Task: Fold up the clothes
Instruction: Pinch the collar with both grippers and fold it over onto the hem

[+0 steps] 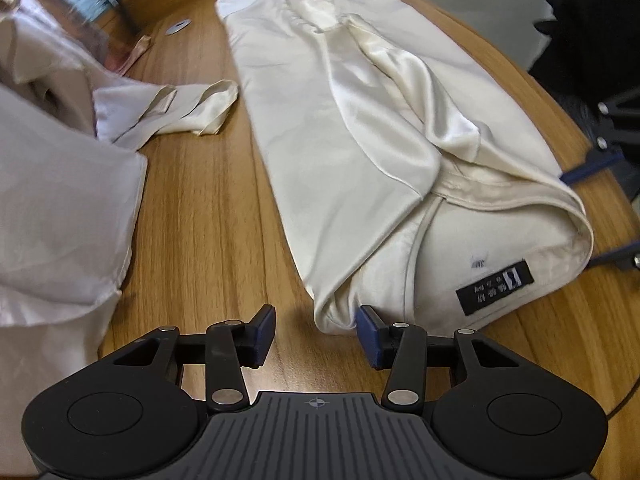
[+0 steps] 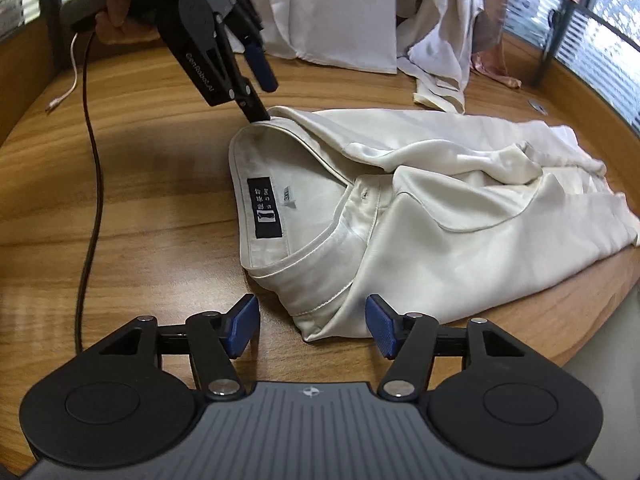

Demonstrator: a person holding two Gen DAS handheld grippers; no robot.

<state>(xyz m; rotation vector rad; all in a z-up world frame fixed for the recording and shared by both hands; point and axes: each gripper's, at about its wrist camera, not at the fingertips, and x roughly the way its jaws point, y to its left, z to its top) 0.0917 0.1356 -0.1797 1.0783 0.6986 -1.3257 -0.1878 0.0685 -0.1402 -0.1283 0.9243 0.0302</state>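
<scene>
Cream satin collared shirt (image 2: 420,216) lay part-folded lengthwise on round wooden table (image 2: 152,208), collar toward both grippers. Left gripper (image 1: 316,330) and right gripper (image 2: 312,328) straddled collar-end corners, jaws spread, nothing pinched; likely readying crosswise fold.

Wood-grain table (image 2: 160,208) by windows.
Blinds-covered windows (image 2: 592,40) stand beyond the table's far edge; daylight enters.
</scene>
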